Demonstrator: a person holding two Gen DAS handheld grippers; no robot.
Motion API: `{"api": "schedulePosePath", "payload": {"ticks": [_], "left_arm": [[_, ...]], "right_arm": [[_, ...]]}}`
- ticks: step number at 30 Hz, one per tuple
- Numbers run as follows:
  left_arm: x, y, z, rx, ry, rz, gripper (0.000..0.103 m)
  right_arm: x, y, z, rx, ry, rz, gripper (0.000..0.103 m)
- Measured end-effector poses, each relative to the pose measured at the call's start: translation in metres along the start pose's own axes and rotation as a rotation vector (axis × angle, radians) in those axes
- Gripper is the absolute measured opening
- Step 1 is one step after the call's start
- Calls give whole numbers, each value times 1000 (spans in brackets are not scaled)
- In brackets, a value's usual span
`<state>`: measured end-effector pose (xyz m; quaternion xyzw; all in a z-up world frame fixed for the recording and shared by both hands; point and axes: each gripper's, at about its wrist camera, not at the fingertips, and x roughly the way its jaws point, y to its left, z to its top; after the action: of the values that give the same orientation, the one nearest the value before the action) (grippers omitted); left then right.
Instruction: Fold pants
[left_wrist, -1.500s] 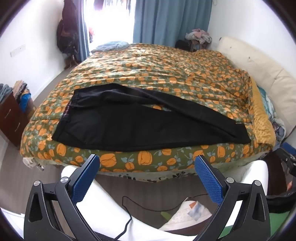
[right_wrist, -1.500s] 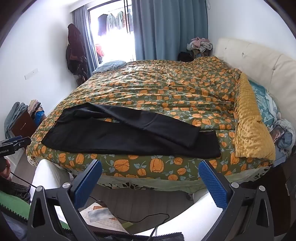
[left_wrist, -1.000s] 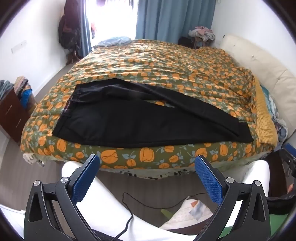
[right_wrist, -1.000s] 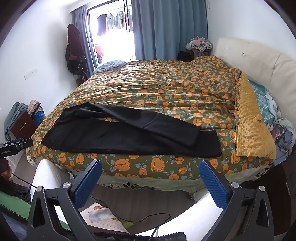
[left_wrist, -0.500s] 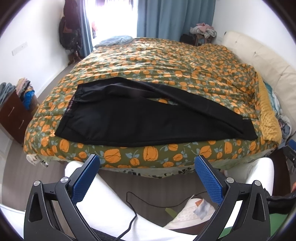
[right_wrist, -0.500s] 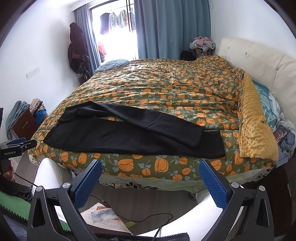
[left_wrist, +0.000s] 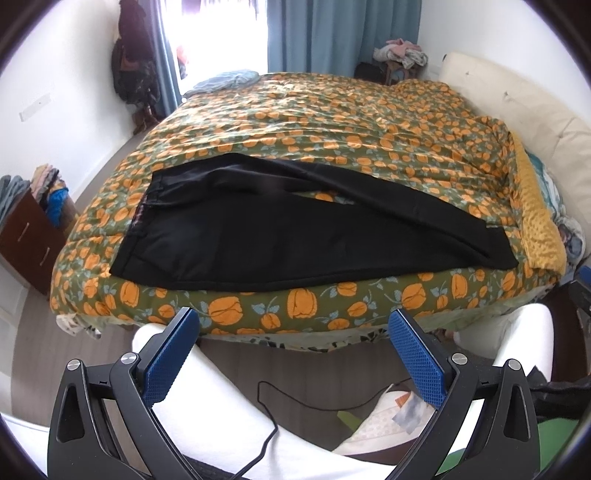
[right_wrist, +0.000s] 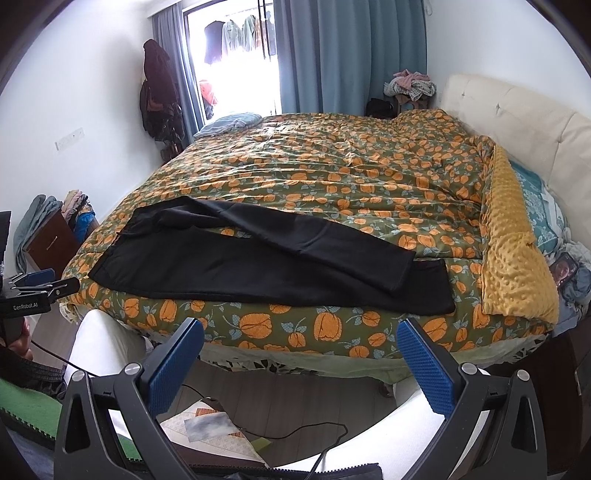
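Your left wrist camera looks forward between its two blue pads (left_wrist: 171, 356) from off the near edge of the bed (left_wrist: 332, 122), facing across it toward the curtains (left_wrist: 343, 33). Your right wrist camera faces the same way from further right, at similar range. Both views share the black pants (left_wrist: 295, 240) and the bed

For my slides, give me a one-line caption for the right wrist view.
Open right gripper faces black pants spread on the orange-flowered green quilt, one leg crossing the other.
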<state>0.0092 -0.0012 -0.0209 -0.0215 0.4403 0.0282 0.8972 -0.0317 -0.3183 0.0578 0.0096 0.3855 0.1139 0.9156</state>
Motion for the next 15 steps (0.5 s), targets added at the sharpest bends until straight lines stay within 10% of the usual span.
{"api": "schedulePosePath", "payload": {"ticks": [15], "left_arm": [[2, -3, 0, -1, 5, -37, 102]], "right_arm": [[-1, 0, 0, -7, 5, -13, 103]]}}
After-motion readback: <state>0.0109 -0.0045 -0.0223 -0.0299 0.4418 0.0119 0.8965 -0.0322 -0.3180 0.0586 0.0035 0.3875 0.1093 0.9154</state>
